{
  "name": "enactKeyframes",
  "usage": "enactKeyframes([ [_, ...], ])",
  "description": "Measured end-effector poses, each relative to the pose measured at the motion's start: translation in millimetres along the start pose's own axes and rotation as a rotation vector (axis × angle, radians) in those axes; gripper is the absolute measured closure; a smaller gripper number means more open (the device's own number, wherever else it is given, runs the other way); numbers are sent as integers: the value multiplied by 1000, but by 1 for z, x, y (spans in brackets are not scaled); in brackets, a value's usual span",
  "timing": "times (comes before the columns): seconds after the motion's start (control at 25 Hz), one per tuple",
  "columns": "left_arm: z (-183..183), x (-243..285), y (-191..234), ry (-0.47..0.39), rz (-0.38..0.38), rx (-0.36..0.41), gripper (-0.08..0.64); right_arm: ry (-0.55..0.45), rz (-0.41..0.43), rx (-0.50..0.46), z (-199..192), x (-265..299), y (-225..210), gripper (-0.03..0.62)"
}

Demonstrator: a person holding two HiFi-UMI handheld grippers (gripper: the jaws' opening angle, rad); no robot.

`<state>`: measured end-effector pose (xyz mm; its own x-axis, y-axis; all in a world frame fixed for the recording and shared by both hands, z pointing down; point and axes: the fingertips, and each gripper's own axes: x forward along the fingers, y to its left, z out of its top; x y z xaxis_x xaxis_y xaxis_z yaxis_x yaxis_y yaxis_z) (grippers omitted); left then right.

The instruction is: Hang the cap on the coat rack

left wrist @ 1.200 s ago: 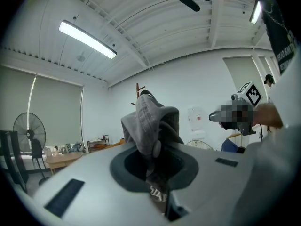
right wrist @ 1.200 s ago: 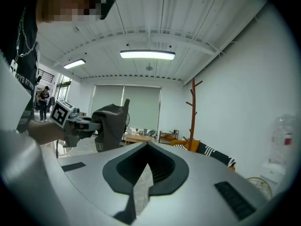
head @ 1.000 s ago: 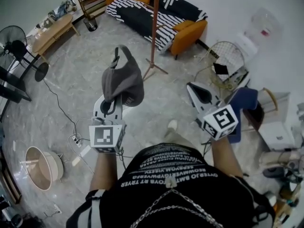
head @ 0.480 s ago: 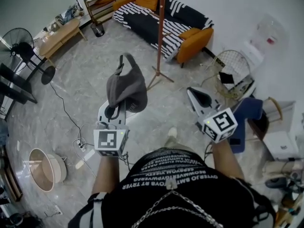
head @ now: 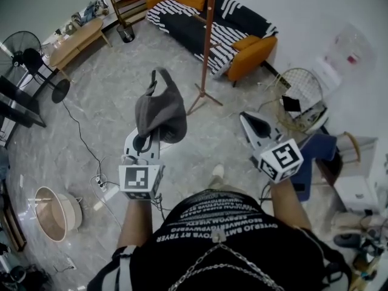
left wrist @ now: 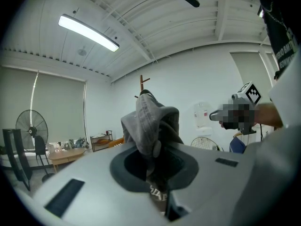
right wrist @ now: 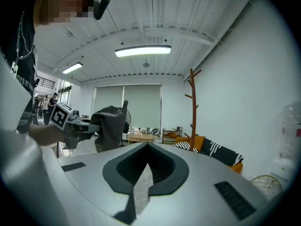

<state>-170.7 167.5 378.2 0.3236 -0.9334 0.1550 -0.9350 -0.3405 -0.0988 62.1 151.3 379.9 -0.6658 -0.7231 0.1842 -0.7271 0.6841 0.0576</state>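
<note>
A grey cap (head: 160,109) hangs bunched from my left gripper (head: 147,137), which is shut on its fabric and holds it up above the floor. In the left gripper view the cap (left wrist: 151,121) rises out of the jaws and covers most of the wooden coat rack (left wrist: 141,80) behind it. The coat rack (head: 208,41) stands on the floor ahead and slightly right, in front of the sofa. My right gripper (head: 245,117) is shut and holds nothing. From the right gripper view, the cap (right wrist: 111,124) shows at the left and the coat rack (right wrist: 193,108) at the right.
A black-and-white striped sofa (head: 212,23) with orange cushions stands behind the rack. A fan (head: 24,56) and a low wooden table (head: 76,35) are at the left. A wire basket (head: 297,86) and a blue chair (head: 315,150) are at the right. A power strip (head: 100,179) with its cable lies near my feet.
The person has moved a little nearer to the coat rack, which now sits slightly further right in the head view. The cap stays in the left gripper; the right gripper keeps its place.
</note>
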Motion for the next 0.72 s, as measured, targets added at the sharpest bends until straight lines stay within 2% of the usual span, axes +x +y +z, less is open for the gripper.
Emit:
enactKeyframes([
  [0.36,-6,39,12,29,23,-12,543,11,19,18,-2,32,-32,601],
  [0.72,2,92,8,49,-16,35,543,8,10,24,-5,53,-75,601],
])
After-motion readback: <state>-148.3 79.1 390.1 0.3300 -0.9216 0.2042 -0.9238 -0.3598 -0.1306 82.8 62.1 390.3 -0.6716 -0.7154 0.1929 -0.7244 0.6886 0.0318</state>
